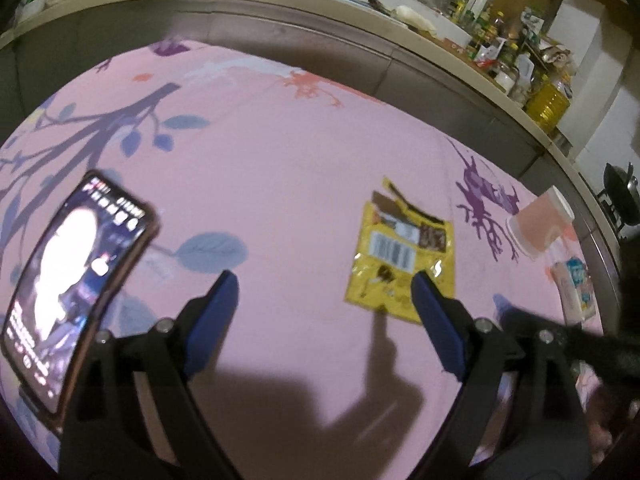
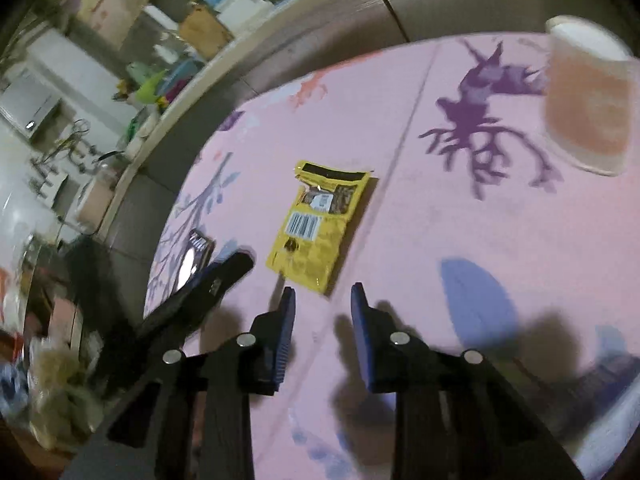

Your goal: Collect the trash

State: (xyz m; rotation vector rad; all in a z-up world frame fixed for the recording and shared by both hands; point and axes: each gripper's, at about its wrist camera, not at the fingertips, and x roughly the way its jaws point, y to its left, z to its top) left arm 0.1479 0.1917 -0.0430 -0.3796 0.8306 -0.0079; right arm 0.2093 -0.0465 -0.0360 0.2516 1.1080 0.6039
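Both jaws empty above the yellow wrapper

Our left gripper (image 1: pixel 324 292) has jaws spread wide, our right gripper (image 2: pixel 323 300) a narrow gap, nothing between. The yellow wrapper (image 2: pixel 318 228) lies flat just ahead on the pink table (image 1: pixel 280 168), between phone (image 1: pixel 76 284) and cup (image 2: pixel 588 100).

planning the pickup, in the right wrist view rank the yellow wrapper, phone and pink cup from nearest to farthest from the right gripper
1. yellow wrapper, flat on the cloth just ahead of the right gripper
2. phone, off to the left, partly behind the other gripper
3. pink cup, far upper right
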